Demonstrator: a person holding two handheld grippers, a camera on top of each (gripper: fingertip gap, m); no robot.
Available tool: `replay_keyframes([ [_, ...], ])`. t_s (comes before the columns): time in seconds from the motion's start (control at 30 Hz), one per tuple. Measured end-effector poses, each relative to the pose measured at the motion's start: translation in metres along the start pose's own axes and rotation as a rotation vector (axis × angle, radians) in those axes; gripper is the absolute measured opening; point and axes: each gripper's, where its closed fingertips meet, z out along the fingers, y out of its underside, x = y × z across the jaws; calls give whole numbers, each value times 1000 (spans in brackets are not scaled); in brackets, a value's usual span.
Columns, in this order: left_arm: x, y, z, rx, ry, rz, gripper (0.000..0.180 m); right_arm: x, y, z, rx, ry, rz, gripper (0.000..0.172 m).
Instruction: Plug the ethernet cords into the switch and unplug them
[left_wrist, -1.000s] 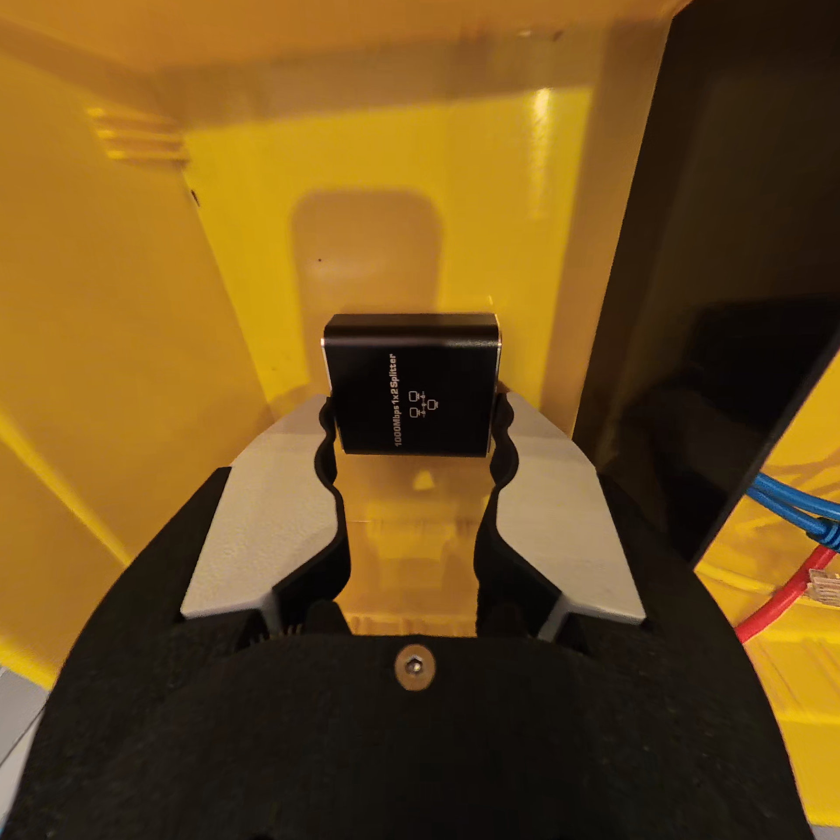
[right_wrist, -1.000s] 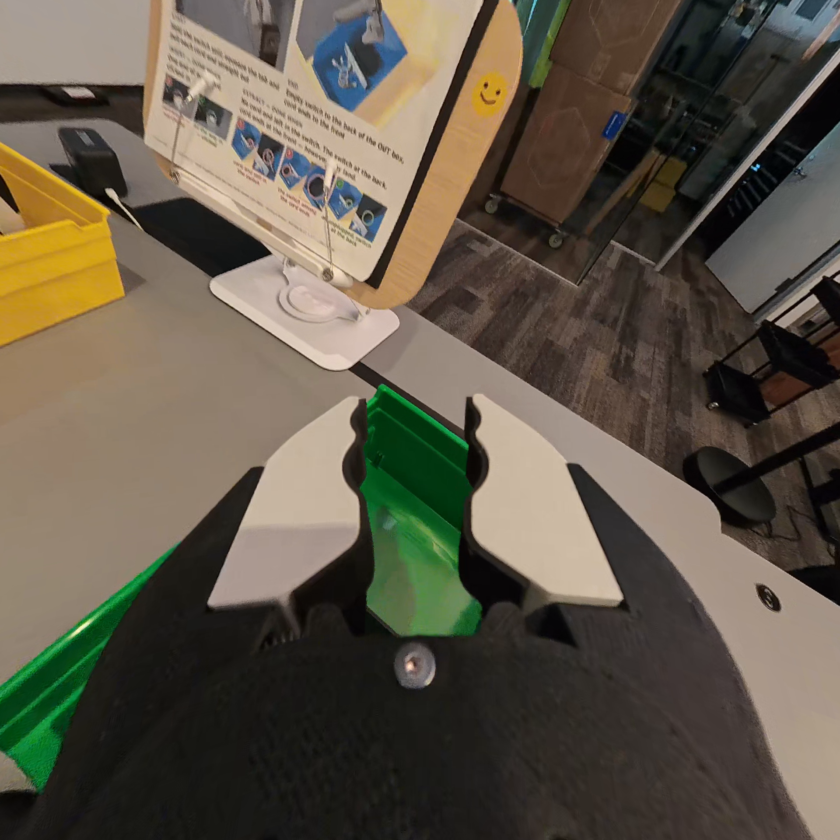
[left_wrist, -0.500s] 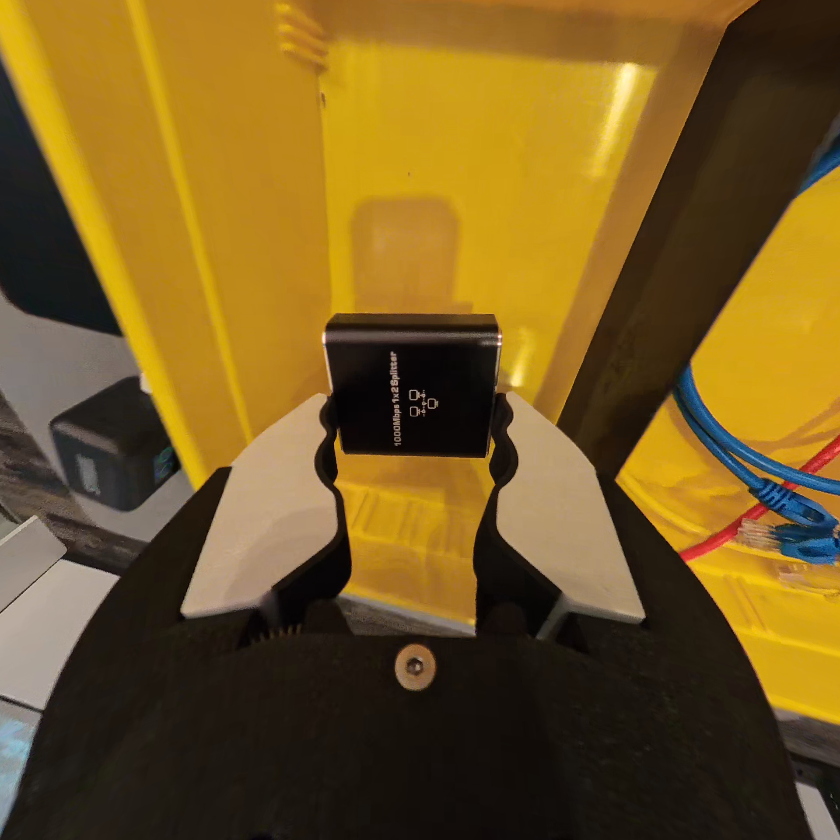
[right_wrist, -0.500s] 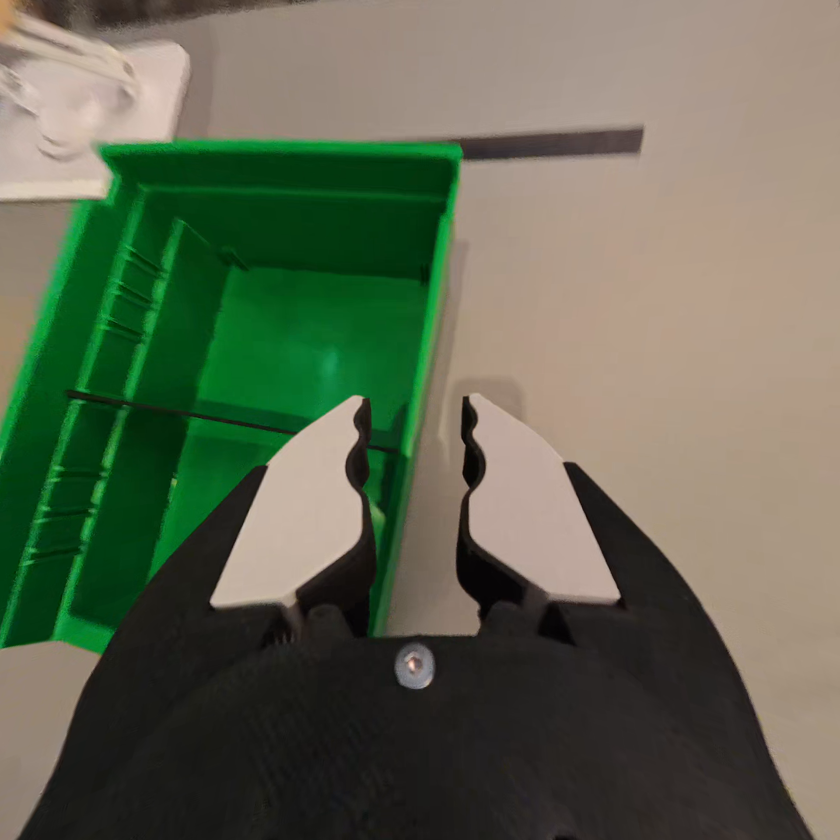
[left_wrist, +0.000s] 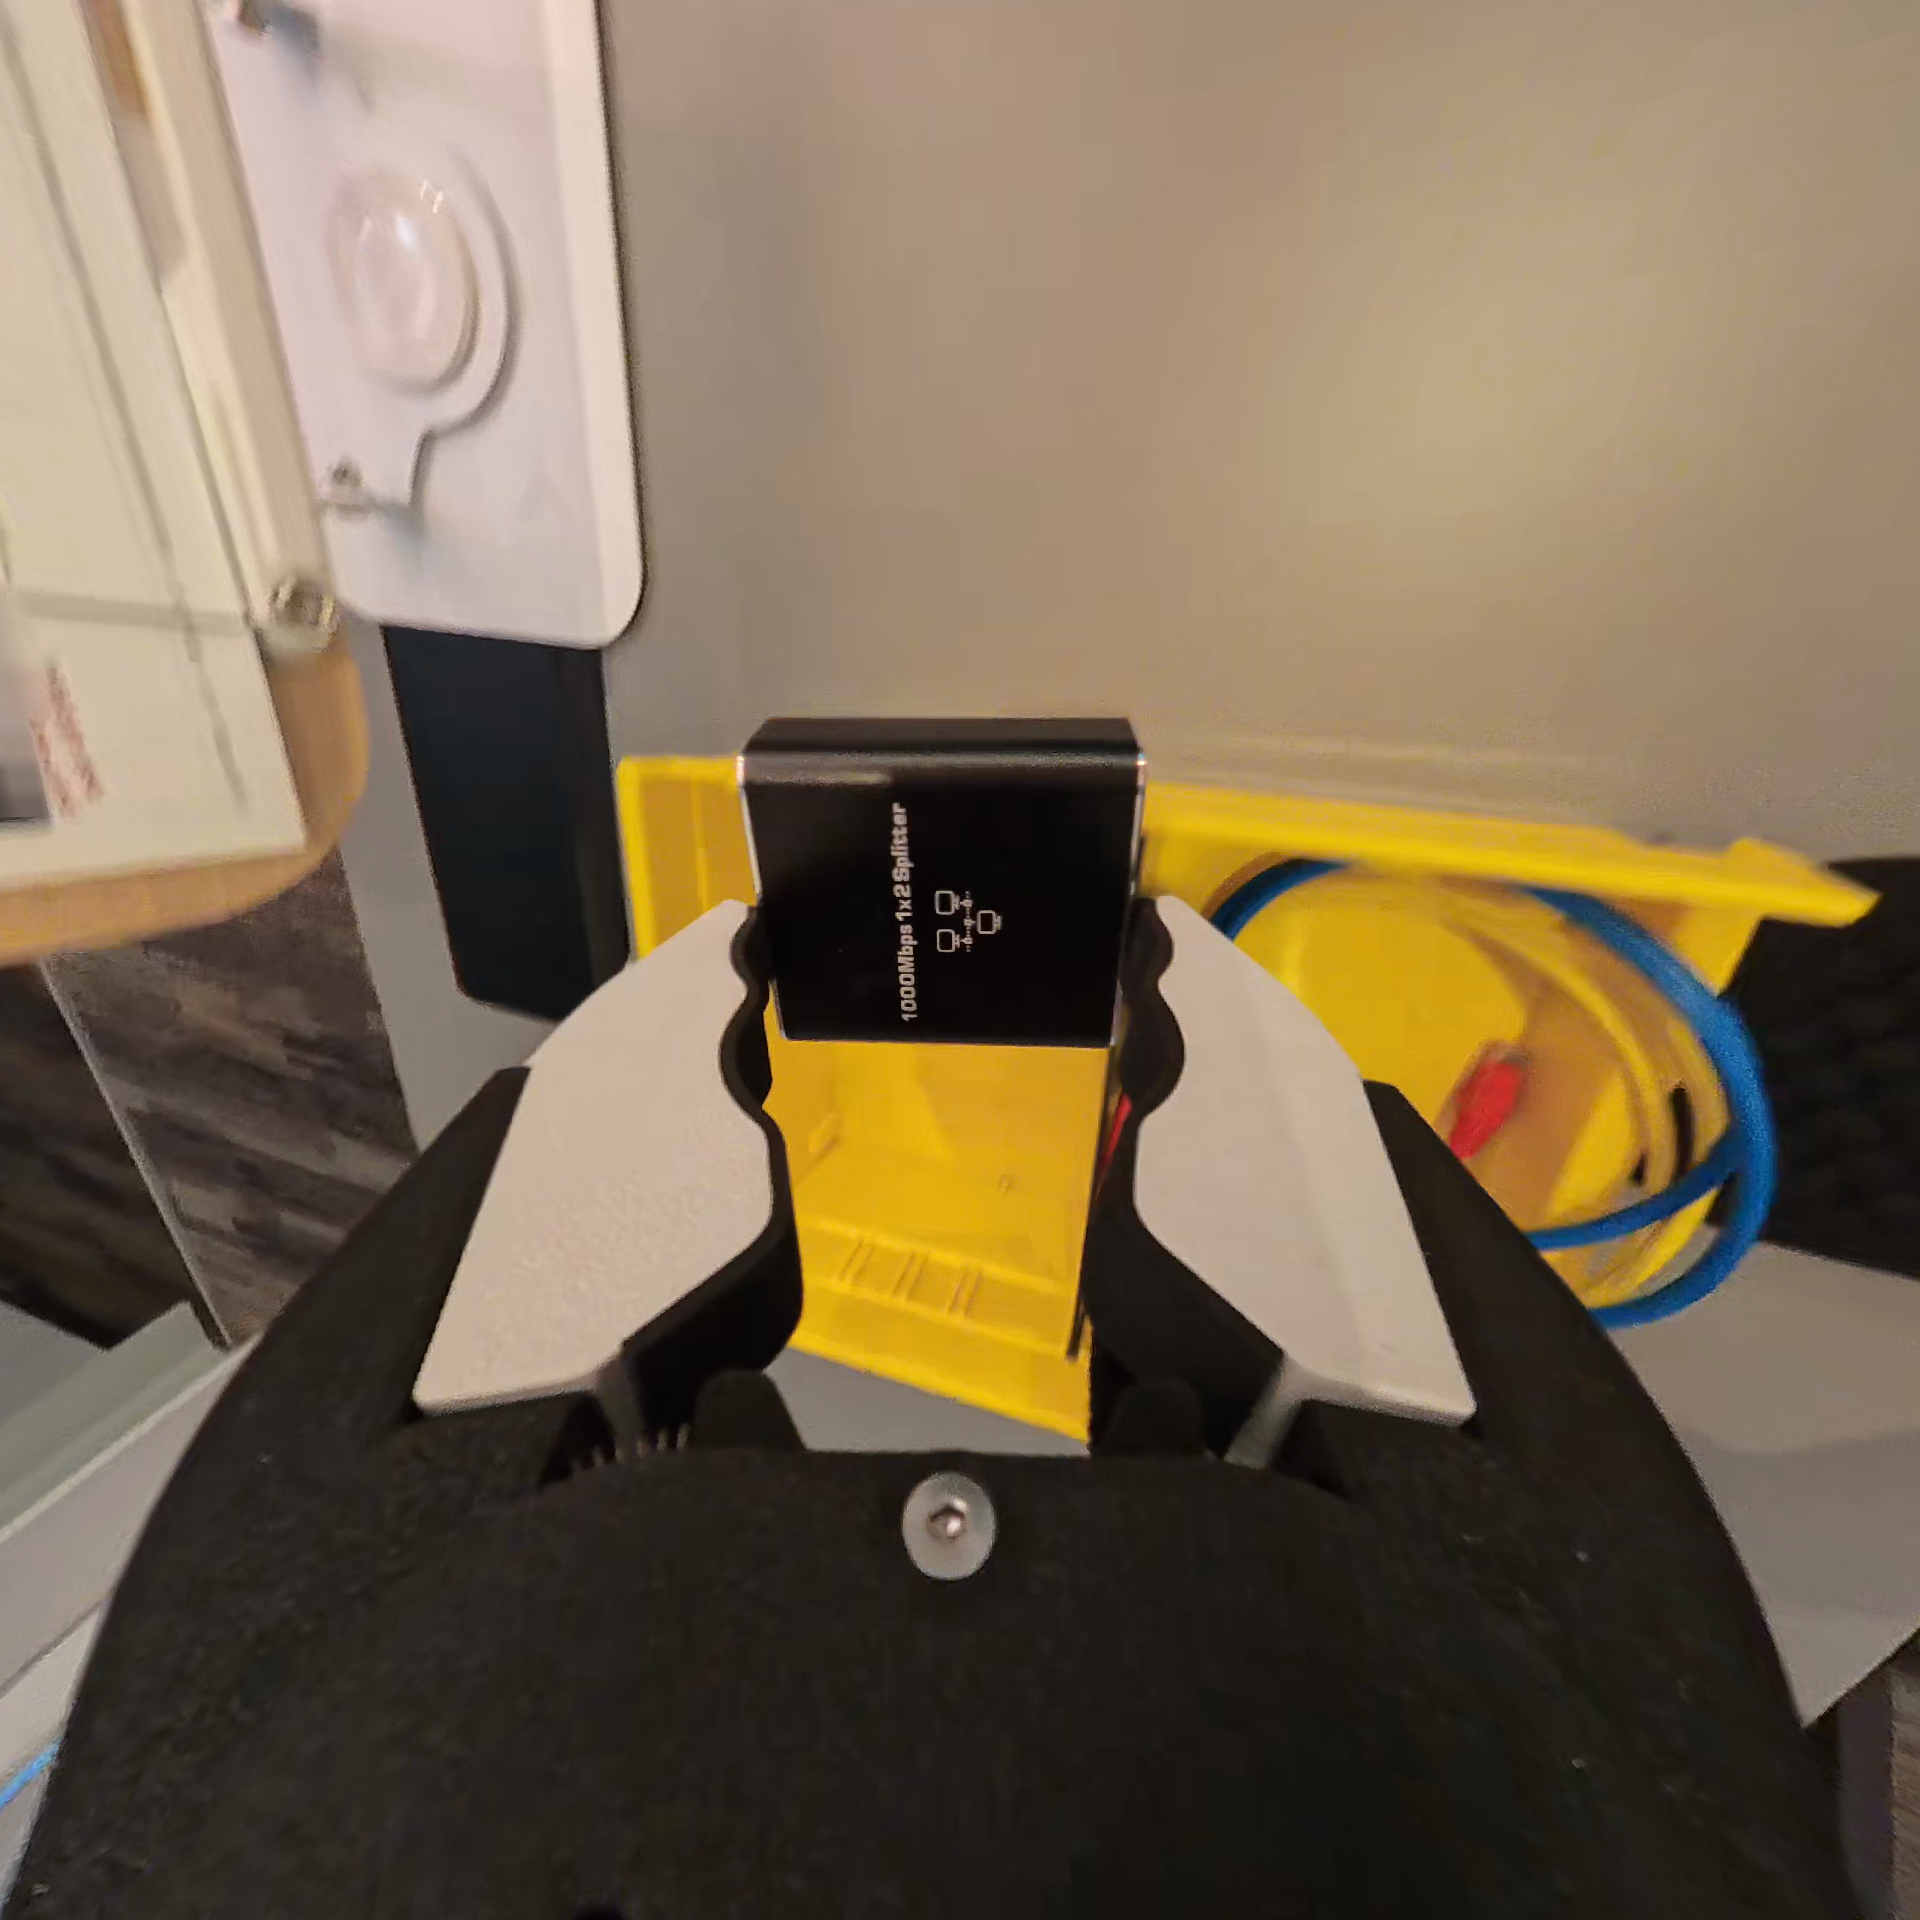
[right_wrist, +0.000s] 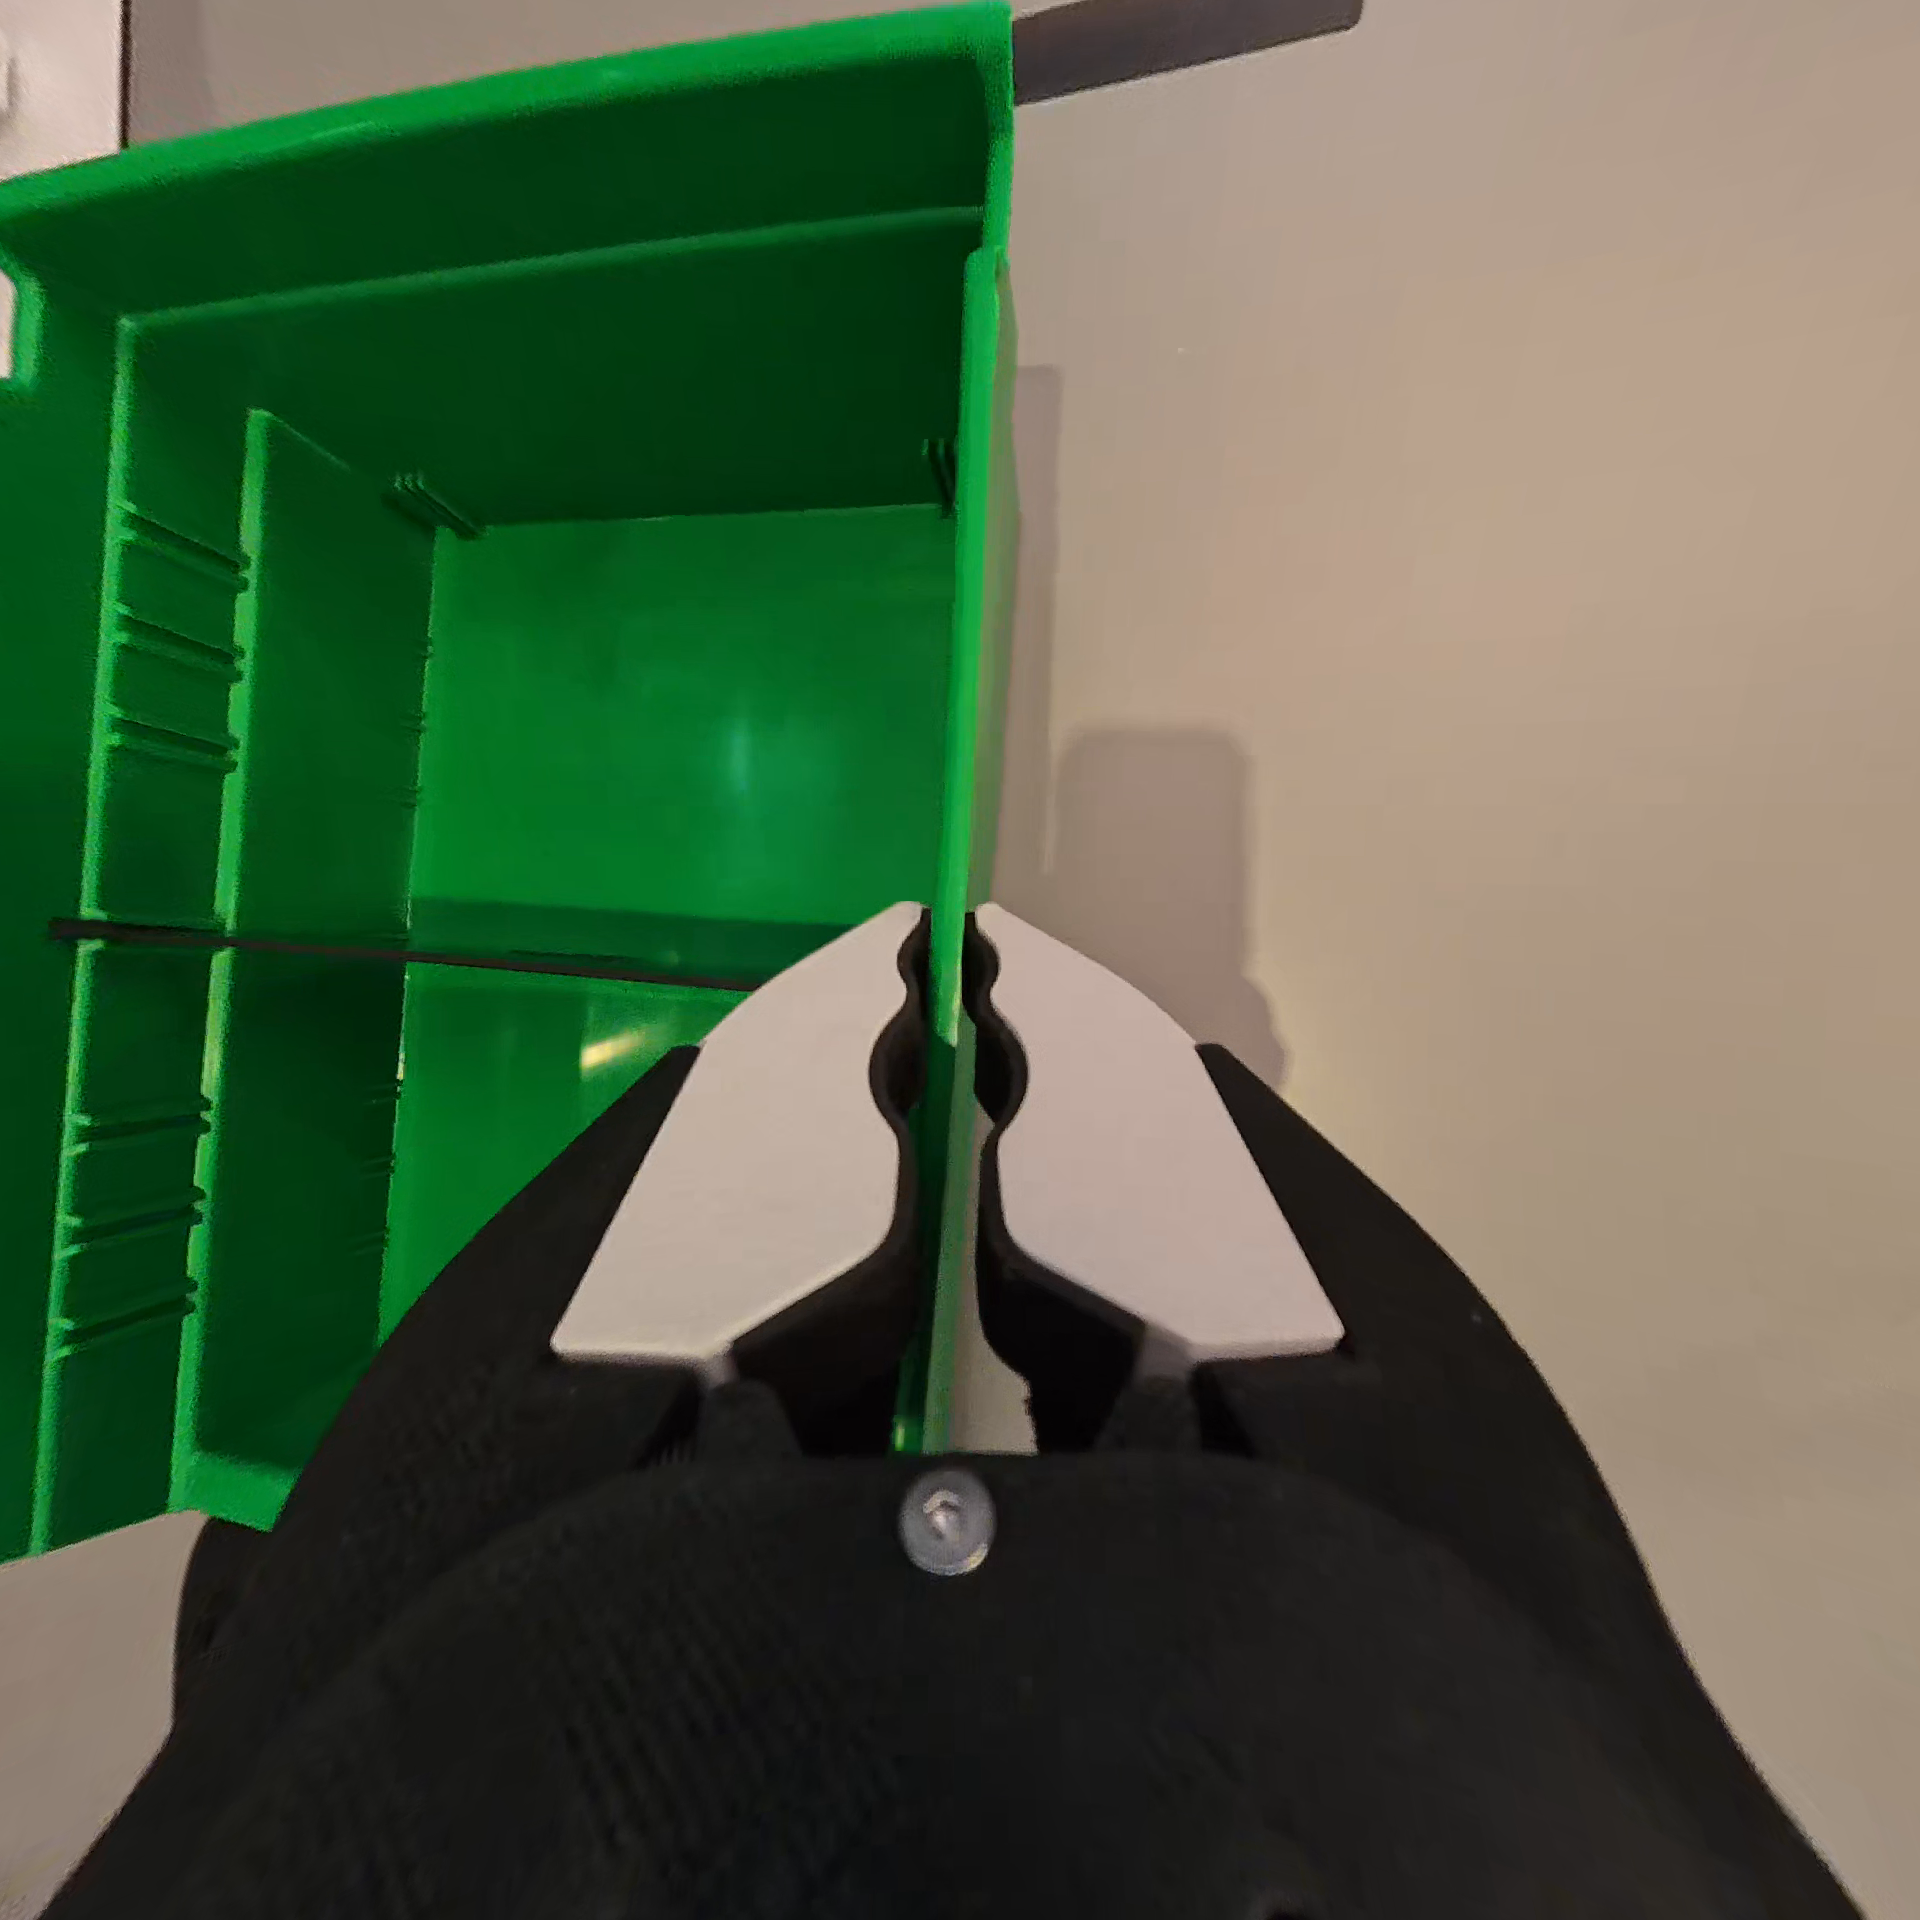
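My left gripper (left_wrist: 943, 935) is shut on a small black switch box (left_wrist: 940, 878), both pads pressed on its sides, and holds it in the air above the yellow bin (left_wrist: 1455, 831). That bin holds coiled blue cords (left_wrist: 1725, 1049) and a red cord (left_wrist: 1491, 1096). My right gripper (right_wrist: 943, 935) is shut on the right side wall (right_wrist: 971, 623) of the green bin (right_wrist: 582, 343). The wall runs up between its two pads. The green bin's compartments show nothing inside.
A white stand base (left_wrist: 457, 312) with a wooden-edged instruction board (left_wrist: 156, 727) is at the upper left of the left wrist view. A black pad (left_wrist: 509, 831) lies beside the yellow bin. Both bins sit on a grey table (right_wrist: 1507, 623). There is about 55 centimetres between the tips of the two grippers.
My left gripper has lifted the switch box out of the yellow bin and now looks down on it. My right gripper has swung over the green bin and shut on its right wall.
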Motion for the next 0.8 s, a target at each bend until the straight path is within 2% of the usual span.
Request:
replay_keyframes([
  [0.2,43,-67,39,8,78,87,66,-4,-8,-11,89,-52,-10,14],
  [0.3,59,-92,67,-10,107,115,66,-4,5,-8,26,-71,4,14],
  [0.57,70,-123,128,-77,171,76,66,5,3,-8,30,-66,-33,7],
  [0.8,87,-140,157,-103,216,104,65,12,2,-11,35,-68,-40,7],
])
